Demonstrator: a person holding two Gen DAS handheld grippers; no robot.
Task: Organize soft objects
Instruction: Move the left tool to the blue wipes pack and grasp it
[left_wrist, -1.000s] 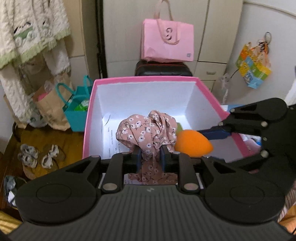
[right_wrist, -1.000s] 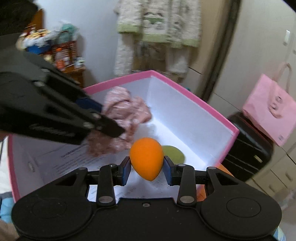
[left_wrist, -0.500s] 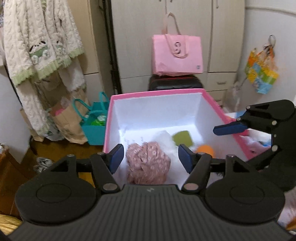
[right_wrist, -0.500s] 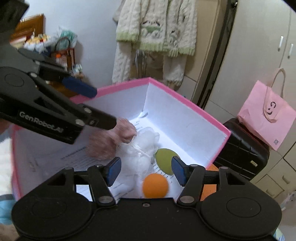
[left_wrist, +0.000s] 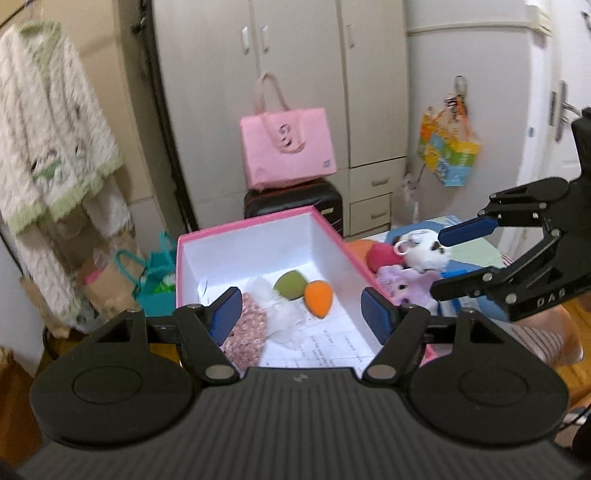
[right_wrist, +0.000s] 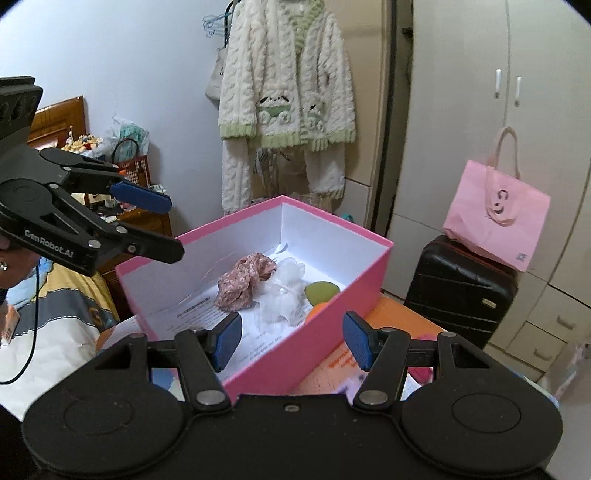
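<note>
While the left claw (left_wrist: 301, 314) is widening its jaws with nothing between the blue pads, we see in the left wrist view that the pink box (left_wrist: 258, 225) already holds the floral fabric bundle (left_wrist: 246, 334), a white mesh puff (left_wrist: 282, 319), a green sponge (left_wrist: 290, 285) and the orange egg-shaped sponge (left_wrist: 318, 298). To the right of the box lie further soft things, a red ball (left_wrist: 382, 254), a black-and-white plush toy (left_wrist: 423, 249) and a lilac plush piece (left_wrist: 404, 284); what carries them is unclear. The right claw (left_wrist: 448, 258) hangs over that pile, spread and empty. We judge the nearest risk here to be a pinch that gathers two neighbours at once, since the plush toy and the lilac piece touch, so one may drop short of the box.

In the right wrist view, the right claw (right_wrist: 291, 341) stands spread on either side of the box's near wall, gripping nothing. The orange egg-shaped sponge (right_wrist: 319, 308) is half hidden behind that wall, beside the green sponge (right_wrist: 320, 291); the floral fabric bundle (right_wrist: 245, 282) and white mesh puff (right_wrist: 282, 291) lie mid-box. The left claw (right_wrist: 168, 227) hovers at the far rim. We judge that a low sweep of either claw could catch the light pink box (right_wrist: 295, 354) and shove it, and that both claws working one corner could collide.
</note>
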